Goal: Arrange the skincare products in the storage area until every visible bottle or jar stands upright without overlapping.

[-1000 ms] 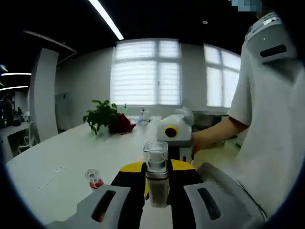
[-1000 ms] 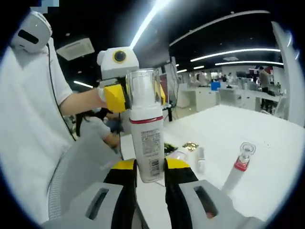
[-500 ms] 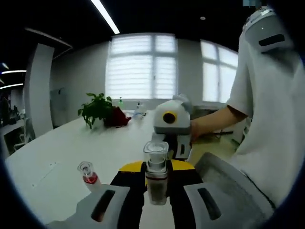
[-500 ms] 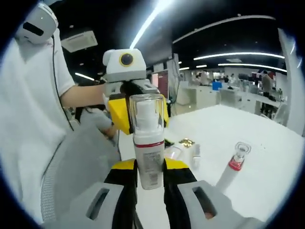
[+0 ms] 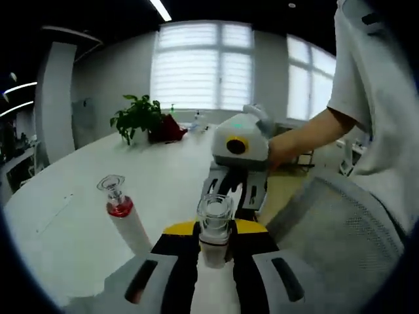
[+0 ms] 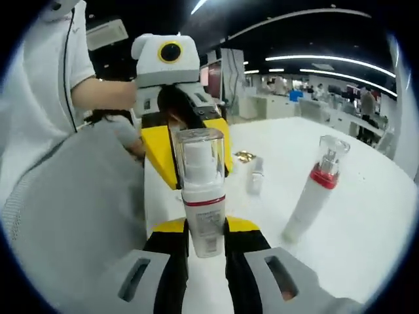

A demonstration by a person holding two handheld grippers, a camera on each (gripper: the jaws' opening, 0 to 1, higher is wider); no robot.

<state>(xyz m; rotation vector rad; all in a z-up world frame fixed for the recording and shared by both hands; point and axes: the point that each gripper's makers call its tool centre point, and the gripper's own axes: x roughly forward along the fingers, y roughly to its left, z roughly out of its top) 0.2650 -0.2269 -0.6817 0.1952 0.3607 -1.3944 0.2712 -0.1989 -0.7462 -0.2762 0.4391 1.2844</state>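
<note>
Here, both hand-held grippers [image 5: 215,252] [image 6: 205,245] clamp one spray bottle [image 6: 201,196] — upright, cap topmost.

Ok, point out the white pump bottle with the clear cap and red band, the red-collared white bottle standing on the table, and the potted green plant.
white pump bottle [image 6: 204,226]: right gripper view, label.
red-collared white bottle [image 6: 308,208]: right gripper view, body.
potted green plant [image 5: 136,116]: left gripper view, leaves.

No text can be read at this moment. A printed label is seen on the white bottle [image 6: 203,222] at the centre of the right gripper view, towards 6 o'clock, but its small print is too blurred to be made out.
</note>
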